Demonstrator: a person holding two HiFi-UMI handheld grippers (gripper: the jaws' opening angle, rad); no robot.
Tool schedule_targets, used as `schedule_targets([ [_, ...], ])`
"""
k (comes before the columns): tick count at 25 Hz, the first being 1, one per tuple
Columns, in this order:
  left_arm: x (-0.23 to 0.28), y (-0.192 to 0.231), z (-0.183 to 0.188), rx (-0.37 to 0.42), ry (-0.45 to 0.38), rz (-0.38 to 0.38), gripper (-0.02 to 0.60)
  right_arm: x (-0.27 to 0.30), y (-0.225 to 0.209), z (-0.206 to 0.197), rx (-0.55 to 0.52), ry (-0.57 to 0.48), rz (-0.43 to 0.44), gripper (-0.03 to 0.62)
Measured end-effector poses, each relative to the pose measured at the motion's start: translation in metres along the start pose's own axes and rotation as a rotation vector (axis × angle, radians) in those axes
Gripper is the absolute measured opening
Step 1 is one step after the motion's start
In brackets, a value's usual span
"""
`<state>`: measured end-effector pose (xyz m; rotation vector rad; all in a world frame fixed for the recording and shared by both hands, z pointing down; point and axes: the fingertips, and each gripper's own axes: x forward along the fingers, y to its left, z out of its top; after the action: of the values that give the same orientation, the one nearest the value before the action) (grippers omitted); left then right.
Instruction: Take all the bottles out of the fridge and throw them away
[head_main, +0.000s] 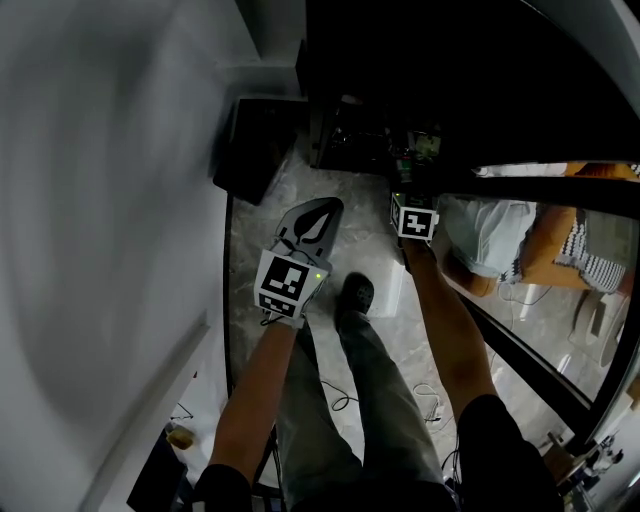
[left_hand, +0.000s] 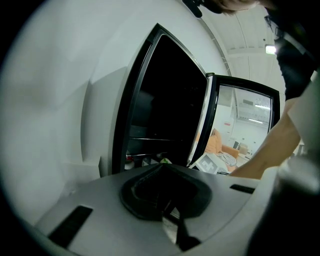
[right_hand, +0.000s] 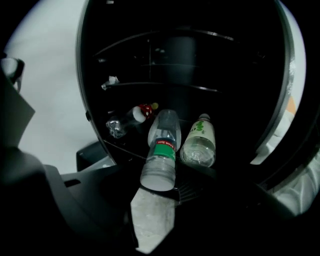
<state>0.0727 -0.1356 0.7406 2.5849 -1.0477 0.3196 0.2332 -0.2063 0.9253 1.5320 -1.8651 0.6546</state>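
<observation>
The black fridge (head_main: 460, 90) stands open, its inside dark. On its bottom shelf lie two clear bottles: one with a green and red label (right_hand: 161, 150), and one with green print (right_hand: 200, 140) to its right. My right gripper (right_hand: 167, 192) reaches into the fridge (right_hand: 165, 60), and the labelled bottle's base rests at the tip of its pale pad (right_hand: 152, 215). The other jaw is lost in the dark, so I cannot tell whether the pads press. In the head view the right gripper (head_main: 408, 185) enters the fridge. My left gripper (head_main: 325, 205) hangs in front of the fridge, shut and holding nothing.
A black box (head_main: 258, 148) stands on the marble floor left of the fridge, against the white wall (head_main: 110, 200). The glass fridge door (left_hand: 245, 125) stands open at the right. A small red and white item (right_hand: 142, 111) and crumpled clear plastic (right_hand: 115, 127) lie deeper inside. Cables (head_main: 430, 400) trail by my feet.
</observation>
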Motion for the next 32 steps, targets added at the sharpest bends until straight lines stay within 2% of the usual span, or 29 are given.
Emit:
schedule_targets([
  [6, -0.01, -0.01, 0.012, 0.005, -0.013, 0.018, 0.003, -0.049, 0.005, 0.004, 0.017, -0.056, 0.009, 0.205],
  [10, -0.021, -0.017, 0.025, 0.016, -0.032, 0.034, 0.003, -0.09, 0.02, 0.024, -0.05, -0.144, 0.038, 0.204],
  [17, -0.042, -0.027, 0.056, 0.027, -0.08, 0.075, 0.003, -0.157, 0.039, 0.045, -0.138, -0.225, 0.085, 0.204],
  [26, -0.087, -0.024, 0.112, 0.059, -0.159, 0.14, 0.003, -0.264, 0.076, 0.136, -0.162, -0.421, 0.179, 0.204],
  [32, -0.113, -0.009, 0.146, 0.088, -0.213, 0.183, 0.003, -0.301, 0.1, 0.196, -0.172, -0.521, 0.23, 0.204],
])
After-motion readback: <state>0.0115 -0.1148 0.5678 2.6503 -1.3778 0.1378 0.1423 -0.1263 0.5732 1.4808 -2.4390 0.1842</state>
